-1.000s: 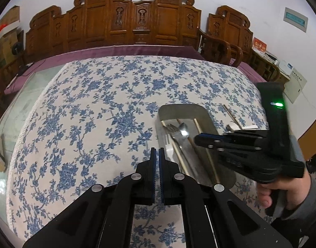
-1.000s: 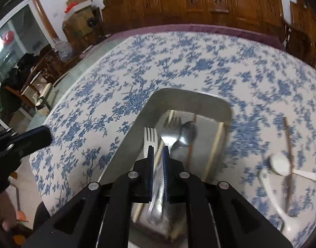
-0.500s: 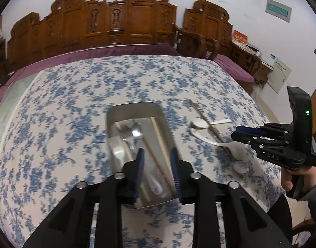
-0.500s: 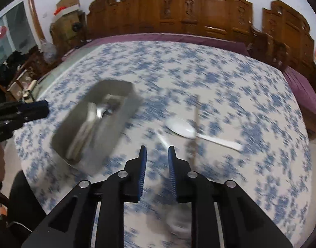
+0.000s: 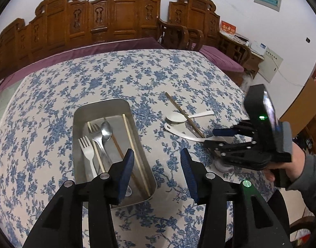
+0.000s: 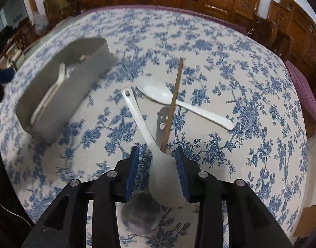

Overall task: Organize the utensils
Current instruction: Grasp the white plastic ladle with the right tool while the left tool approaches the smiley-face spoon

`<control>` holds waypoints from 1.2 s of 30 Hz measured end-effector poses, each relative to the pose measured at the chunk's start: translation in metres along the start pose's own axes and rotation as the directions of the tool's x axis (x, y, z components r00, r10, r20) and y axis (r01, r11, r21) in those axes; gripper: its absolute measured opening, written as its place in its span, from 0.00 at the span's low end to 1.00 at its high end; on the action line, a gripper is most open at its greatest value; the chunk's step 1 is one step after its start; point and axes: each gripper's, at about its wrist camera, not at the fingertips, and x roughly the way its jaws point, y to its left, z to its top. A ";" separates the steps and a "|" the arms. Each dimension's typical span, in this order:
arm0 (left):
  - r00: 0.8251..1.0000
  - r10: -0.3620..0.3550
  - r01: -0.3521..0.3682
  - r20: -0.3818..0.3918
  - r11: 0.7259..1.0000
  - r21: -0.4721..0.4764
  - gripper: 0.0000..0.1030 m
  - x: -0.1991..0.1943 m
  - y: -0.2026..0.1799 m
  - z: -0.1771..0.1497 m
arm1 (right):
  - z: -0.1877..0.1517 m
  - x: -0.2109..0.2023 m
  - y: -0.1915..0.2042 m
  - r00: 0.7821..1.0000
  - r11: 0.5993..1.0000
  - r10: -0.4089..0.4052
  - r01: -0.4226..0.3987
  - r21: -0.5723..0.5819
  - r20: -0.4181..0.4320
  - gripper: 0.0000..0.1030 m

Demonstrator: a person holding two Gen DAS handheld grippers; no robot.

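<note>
A metal tray [image 5: 81, 111] on the flowered tablecloth holds forks [image 5: 86, 146], a metal spoon [image 5: 106, 131] and chopsticks [image 5: 129, 132]; it also shows in the right wrist view [image 6: 54, 86]. To its right lie two white spoons [image 6: 137, 113] [image 6: 158, 92], a brown chopstick [image 6: 174, 95] and a metal smiley-face ladle [image 6: 163, 117]. My left gripper [image 5: 157, 161] is open and empty, over the tray's right edge. My right gripper [image 6: 157, 157] is open, its fingers either side of the nearer white spoon's bowl [image 6: 166, 179].
Carved wooden chairs [image 5: 120, 14] line the far side of the table [image 5: 137, 68]. A purple cloth [image 5: 85, 51] edges the table's far side. Cabinets and boxes [image 5: 269, 64] stand to the right.
Both grippers have opened. The right gripper swung from over the tray to the loose utensils on the right and lowered around the white spoon. The left view shifted right.
</note>
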 end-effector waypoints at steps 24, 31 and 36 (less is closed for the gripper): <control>0.999 -0.025 0.027 -0.040 0.999 0.043 0.43 0.011 -0.026 -0.009 | 0.005 0.003 -0.016 0.995 0.998 -0.037 0.032 -0.055 -0.095 0.09; 0.998 -0.029 0.031 -0.049 0.998 0.047 0.43 0.015 -0.032 -0.010 | -0.001 -0.015 -0.024 0.998 1.000 0.002 -0.004 -0.028 -0.066 0.02; 0.998 -0.035 0.038 -0.061 0.998 0.052 0.43 0.024 -0.041 -0.011 | -0.012 -0.034 -0.029 1.000 1.000 0.027 -0.027 0.010 -0.015 0.02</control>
